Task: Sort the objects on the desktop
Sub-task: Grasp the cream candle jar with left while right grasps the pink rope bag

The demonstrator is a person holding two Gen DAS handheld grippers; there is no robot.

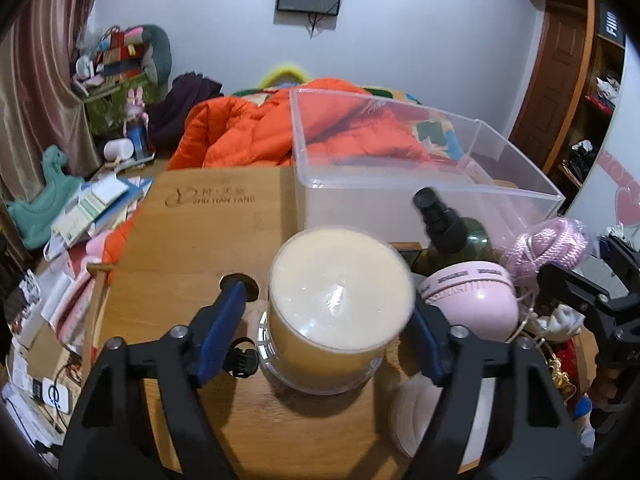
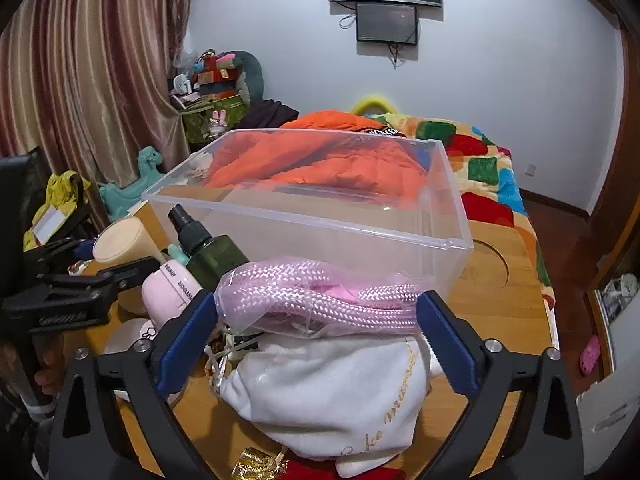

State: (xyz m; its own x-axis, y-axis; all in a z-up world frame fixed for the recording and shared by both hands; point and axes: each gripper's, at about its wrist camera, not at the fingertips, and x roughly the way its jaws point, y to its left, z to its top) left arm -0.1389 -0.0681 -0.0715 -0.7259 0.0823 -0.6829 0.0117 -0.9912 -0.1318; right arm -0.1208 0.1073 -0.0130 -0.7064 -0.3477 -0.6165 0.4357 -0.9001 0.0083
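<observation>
A clear tub with a cream lid (image 1: pixel 340 304) stands on the wooden table (image 1: pixel 200 248); my left gripper (image 1: pixel 326 316) is open, its blue pads on either side of the tub with a gap at the left pad. A clear plastic bin (image 1: pixel 400 168) stands behind, empty. A dark green spray bottle (image 1: pixel 452 236), a pink round device (image 1: pixel 472 300) and a bagged pink rope (image 1: pixel 548 244) lie to the right. In the right wrist view my right gripper (image 2: pixel 316 312) is open around the pink rope bag (image 2: pixel 316 300), which rests on a white cloth pouch (image 2: pixel 332 392); the bin (image 2: pixel 320 224) is just beyond.
A white round pad (image 1: pixel 412 412) lies under the left gripper's right finger. A small black clip (image 1: pixel 240 360) sits by the tub. Gold trinkets (image 2: pixel 256 464) lie at the near edge. A bed with an orange jacket (image 1: pixel 256 128) is behind the table; clutter fills the floor at left.
</observation>
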